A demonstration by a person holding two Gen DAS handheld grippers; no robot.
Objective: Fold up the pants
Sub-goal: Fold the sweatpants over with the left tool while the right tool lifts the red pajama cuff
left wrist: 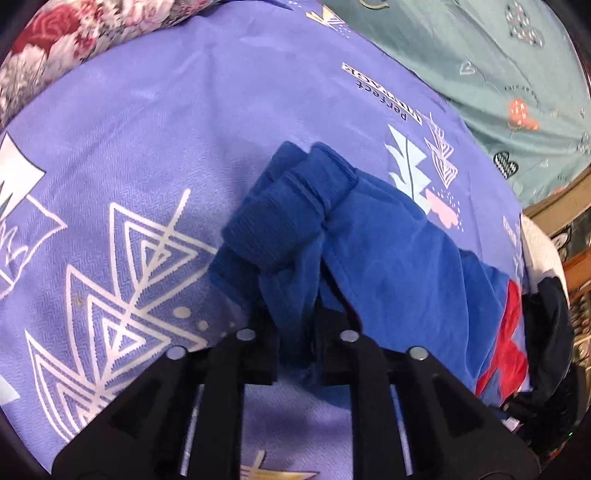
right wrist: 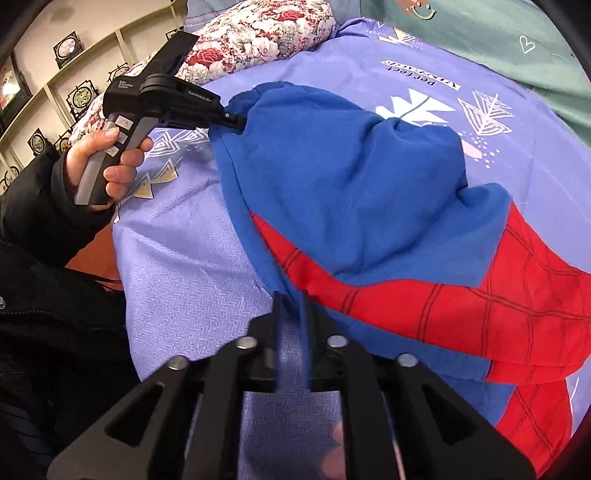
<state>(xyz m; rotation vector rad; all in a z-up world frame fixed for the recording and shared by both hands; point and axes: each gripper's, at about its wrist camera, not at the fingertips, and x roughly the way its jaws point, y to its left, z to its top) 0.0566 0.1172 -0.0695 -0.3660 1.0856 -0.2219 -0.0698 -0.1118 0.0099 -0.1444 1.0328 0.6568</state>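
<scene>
Left wrist view. The surface is a bed under a lavender sheet (left wrist: pixel 147 122) printed with white line-drawn leaves and some lettering. A floral pillow (left wrist: pixel 66 33) lies at the far left edge, a teal quilt (left wrist: pixel 498 74) with small hearts beyond the sheet on the right. The blue pants (left wrist: pixel 369 229) lie bunched mid-sheet, ribbed cuffs stacked at the far end. The left gripper (left wrist: pixel 295 332) has a fold of blue cloth between its fingers; the jaws stand narrow and look clenched on it.

Right wrist view. Only here does the room show: pale wall shelves (right wrist: pixel 55 74) carrying dark framed ornaments, far left. Also only here: the person's left hand (right wrist: pixel 99 158), in a dark sleeve, holding the other gripper's handle, its tip at the blue cuff end. The red web-patterned part of the pants (right wrist: pixel 480 295) spreads wide at right. The right gripper (right wrist: pixel 291 306) straddles a blue edge of the pants; its jaws are parted, a gap showing beside the cloth.
</scene>
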